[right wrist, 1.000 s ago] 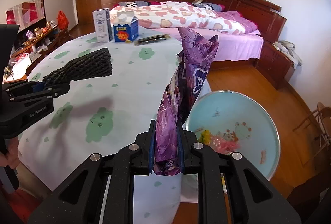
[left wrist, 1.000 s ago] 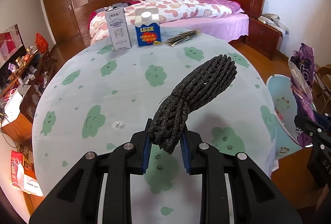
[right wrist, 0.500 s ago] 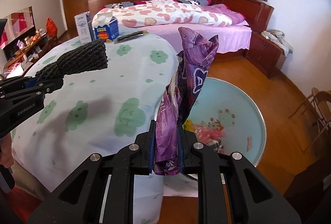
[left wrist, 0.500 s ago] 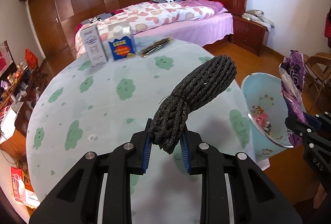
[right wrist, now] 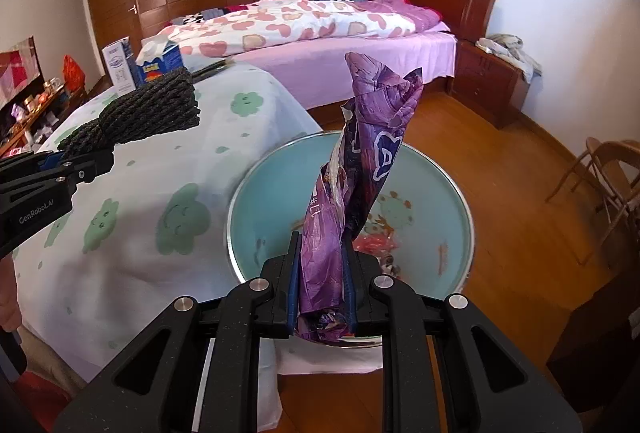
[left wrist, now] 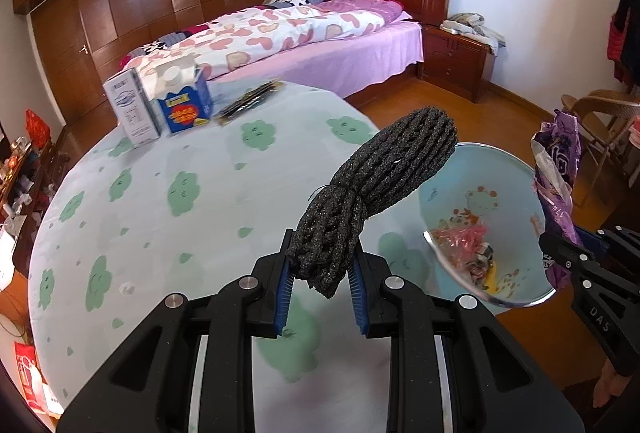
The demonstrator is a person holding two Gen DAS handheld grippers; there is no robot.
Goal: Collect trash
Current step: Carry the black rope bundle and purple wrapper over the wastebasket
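Left wrist view: left gripper (left wrist: 320,283) clamped on black foam net (left wrist: 376,189), net sticking up and over table edge toward bin.
Right wrist view: right gripper (right wrist: 322,287) clamped on purple wrapper (right wrist: 360,185), wrapper upright directly above bin.
Bin (right wrist: 432,169): light blue, metal rim, on floor just beside table; pink and yellow scraps at bottom.
Table (left wrist: 180,193): round, pale cloth with green cloud faces, left of bin.
White carton (left wrist: 130,109): far side of table from bin, upright.
Blue milk carton (left wrist: 184,101): touching white carton, far from bin.
Dark flat packet (left wrist: 252,99): beside blue carton, far table edge, well apart from bin.
Bed (right wrist: 304,25): beyond bin, pink heart quilt.
Wooden chair (right wrist: 604,173): right of bin, well apart.
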